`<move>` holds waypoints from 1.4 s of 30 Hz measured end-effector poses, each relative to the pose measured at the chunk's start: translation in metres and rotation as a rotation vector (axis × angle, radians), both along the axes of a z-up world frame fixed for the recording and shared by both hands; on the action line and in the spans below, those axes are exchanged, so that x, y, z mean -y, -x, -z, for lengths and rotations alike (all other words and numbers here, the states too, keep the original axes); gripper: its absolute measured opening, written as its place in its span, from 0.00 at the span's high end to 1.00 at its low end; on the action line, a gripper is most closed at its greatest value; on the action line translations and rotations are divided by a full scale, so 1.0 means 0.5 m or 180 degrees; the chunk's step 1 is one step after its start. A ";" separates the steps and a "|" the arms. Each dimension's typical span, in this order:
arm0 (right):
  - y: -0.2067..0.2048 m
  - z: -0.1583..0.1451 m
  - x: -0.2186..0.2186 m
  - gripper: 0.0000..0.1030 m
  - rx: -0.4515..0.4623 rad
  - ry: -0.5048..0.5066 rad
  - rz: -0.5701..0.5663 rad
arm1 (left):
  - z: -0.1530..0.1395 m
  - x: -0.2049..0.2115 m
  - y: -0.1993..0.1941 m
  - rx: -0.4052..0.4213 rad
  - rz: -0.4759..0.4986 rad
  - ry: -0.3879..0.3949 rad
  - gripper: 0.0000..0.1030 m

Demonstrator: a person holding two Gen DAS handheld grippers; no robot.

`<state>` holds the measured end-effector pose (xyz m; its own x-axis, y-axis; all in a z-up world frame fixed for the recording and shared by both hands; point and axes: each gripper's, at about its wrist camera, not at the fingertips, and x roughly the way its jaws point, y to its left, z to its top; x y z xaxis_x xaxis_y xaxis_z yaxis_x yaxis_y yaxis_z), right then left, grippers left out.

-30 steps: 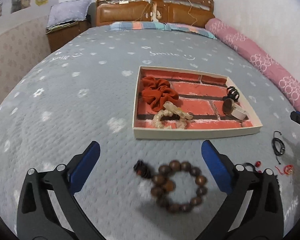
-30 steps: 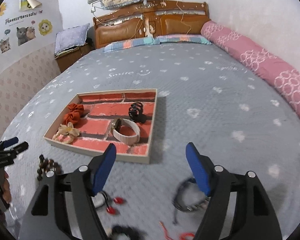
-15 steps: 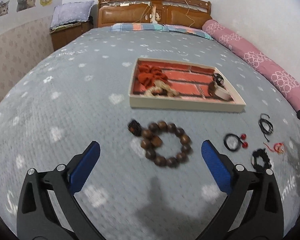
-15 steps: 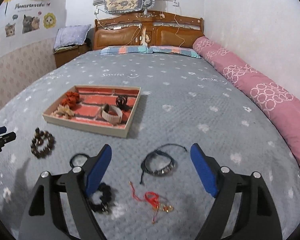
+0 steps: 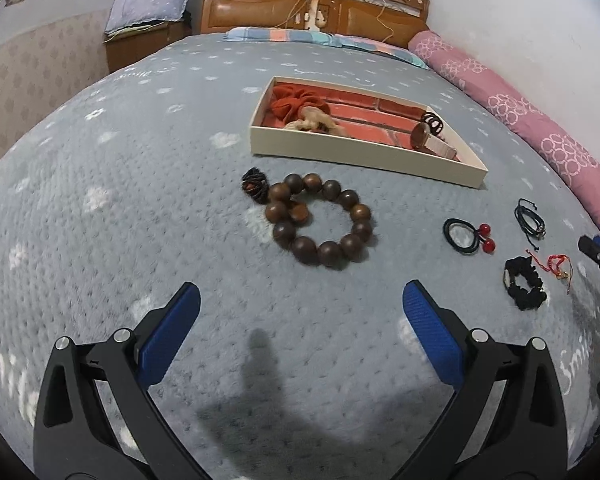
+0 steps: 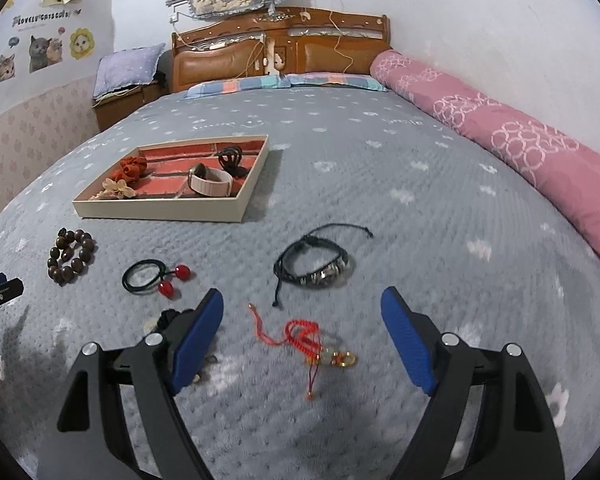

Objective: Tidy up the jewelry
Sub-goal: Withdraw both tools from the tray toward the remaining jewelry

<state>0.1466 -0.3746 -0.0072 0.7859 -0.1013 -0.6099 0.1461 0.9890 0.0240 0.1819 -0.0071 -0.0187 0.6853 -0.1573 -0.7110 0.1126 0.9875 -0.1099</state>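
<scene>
A bedroom with a carved wooden headboard and a long pink bolster along the wall; the work surface is a grey quilted bed (image 5: 100,216) scattered with small accessories. The landmark is a shallow cream tray (image 5: 364,156) with a brick-print floor, lying mid-bed; inside it sit a rust scrunchie (image 5: 296,102), a beige flower clip (image 6: 118,188), a watch with a pale strap (image 6: 212,180) and a black hair tie (image 6: 230,158).

In front of the tray, on the near side, lies a wooden bead bracelet (image 5: 320,220) with a small black tassel at its far-left end. To the right of it, also on the tray's near side, are a black hair tie with two red balls (image 6: 156,276), a black cord bracelet (image 6: 312,266), a black scrunchie (image 5: 524,284) and a red string charm (image 6: 304,336).

The left hand-held gripper (image 5: 300,320) hangs released and empty, jaws wide, short of the bead bracelet. The right hand-held gripper (image 6: 302,326) is likewise spread wide and empty, with the red string charm lying between and just ahead of its fingers, untouched.

The beads look hard, smooth and fairly heavy, likely to roll or slip between pads; pinching across one side of the ring, over two beads, seems safest. The red string is limp and light: taking the bunched knot near the gold ring should beat chasing a loose end. The soft quilt will give under the fingertips.
</scene>
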 end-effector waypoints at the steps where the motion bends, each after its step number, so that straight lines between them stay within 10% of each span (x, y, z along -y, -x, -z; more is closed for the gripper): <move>1: 0.004 0.005 0.000 0.23 0.0002 -0.0006 0.0010 | 0.004 -0.007 0.002 0.0010 -0.0018 -0.0004 0.05; 42: -0.048 0.037 0.013 0.23 -0.0114 0.0125 0.0209 | 0.018 -0.044 -0.077 0.0057 -0.0086 0.0058 0.14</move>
<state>0.1706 -0.3809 -0.0259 0.7546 -0.1763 -0.6321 0.2109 0.9773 -0.0209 0.2206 0.0147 -0.0278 0.7020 -0.1511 -0.6959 0.0879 0.9881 -0.1260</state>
